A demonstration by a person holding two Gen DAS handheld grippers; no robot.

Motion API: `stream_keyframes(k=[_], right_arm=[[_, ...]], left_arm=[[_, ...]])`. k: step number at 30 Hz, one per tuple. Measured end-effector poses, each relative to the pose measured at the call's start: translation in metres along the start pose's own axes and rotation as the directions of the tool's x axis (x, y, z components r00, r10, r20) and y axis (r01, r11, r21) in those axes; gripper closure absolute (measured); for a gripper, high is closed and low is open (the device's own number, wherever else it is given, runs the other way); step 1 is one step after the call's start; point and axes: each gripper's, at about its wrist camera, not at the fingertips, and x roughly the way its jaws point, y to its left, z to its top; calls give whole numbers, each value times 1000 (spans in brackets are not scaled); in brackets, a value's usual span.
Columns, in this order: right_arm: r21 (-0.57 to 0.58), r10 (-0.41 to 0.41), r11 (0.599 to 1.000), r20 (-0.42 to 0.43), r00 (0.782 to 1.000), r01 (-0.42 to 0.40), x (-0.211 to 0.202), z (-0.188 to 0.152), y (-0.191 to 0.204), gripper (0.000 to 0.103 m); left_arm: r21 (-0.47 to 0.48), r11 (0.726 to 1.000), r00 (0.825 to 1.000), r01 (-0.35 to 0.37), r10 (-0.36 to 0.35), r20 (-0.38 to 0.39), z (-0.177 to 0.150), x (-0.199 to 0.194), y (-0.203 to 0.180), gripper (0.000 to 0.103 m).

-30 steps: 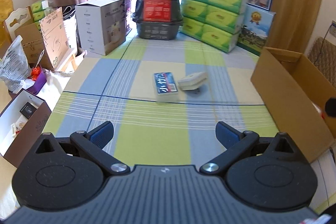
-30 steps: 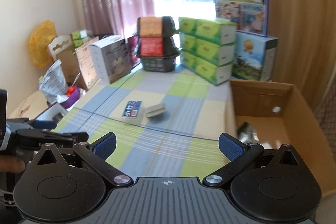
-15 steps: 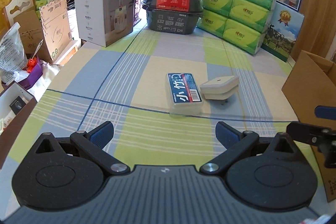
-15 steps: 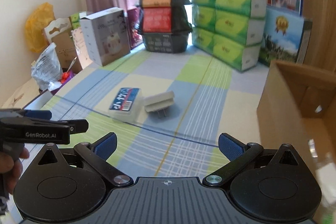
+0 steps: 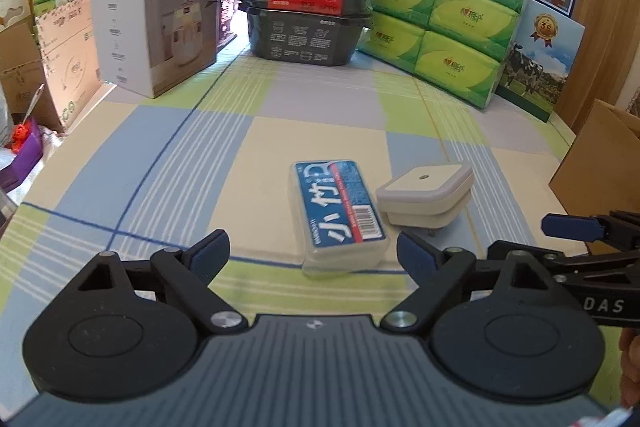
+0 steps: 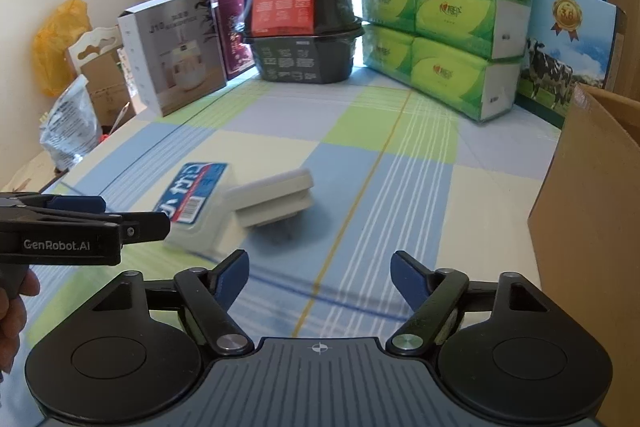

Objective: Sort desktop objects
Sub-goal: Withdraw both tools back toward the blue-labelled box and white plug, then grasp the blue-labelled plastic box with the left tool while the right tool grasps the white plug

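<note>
Toothpick box touches white plug; both tongs spread, cardboard box rightward.

Two low wrist views facing forward over a checked tablecloth. Left view close behind a blue-labelled box and white plug adapter; right view slightly farther, angled from their right. Both share them and stacked tissue packs beyond.

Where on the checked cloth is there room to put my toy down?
Plenty of bare cloth lies between the blue-labelled box and the stacked black tubs, and left toward the white carton. It is crowded at the back by the green tissue packs, and tight beside the white plug.
</note>
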Motion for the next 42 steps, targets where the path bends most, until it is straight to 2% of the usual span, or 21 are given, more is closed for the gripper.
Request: stream_keyframes(k=[10,12,14,15,22,31,33,34,38,40,42], right_arm=[[-46,-8,999,-2,1000,8,20,-2,-3,32],[-51,-4,999,-2,1000,4,23,-3,-3,32],[-60,4,998,3,1000,-3,25,-3,-1,32],[-66,10,998,9,1000,-10,25,-3,1,32],[-119,58,992,52,997,-52,32,4,16,32],[-180,79,982,77,994,-64,55,14,35,32],[-200,79,978,74,994,-63,60,14,38,32],[-206,75,977,72,995,-59,62,14,39,32],[-204,69,978,72,995,-53,68,12,37,32],[-190,59,981,71,996,-44,69,12,36,36],[-175,54,984,64,996,-42,67,12,34,45]], left_arm=[[61,998,1000,-2,3,-12,6,32,-7,28],[61,998,1000,-5,6,-20,7,34,-3,33],[72,997,999,-10,12,-31,6,35,1,48],[80,997,999,-17,20,-35,6,35,3,50],[29,999,999,-37,38,-20,11,28,33,50],[64,997,999,-44,45,-13,7,30,38,50],[76,996,999,-39,39,-4,6,30,36,44],[81,996,999,-43,43,5,6,30,35,35],[76,996,999,-47,46,8,5,34,37,33],[64,997,999,-43,43,6,4,35,38,35],[57,997,999,-45,44,4,4,36,39,40]])
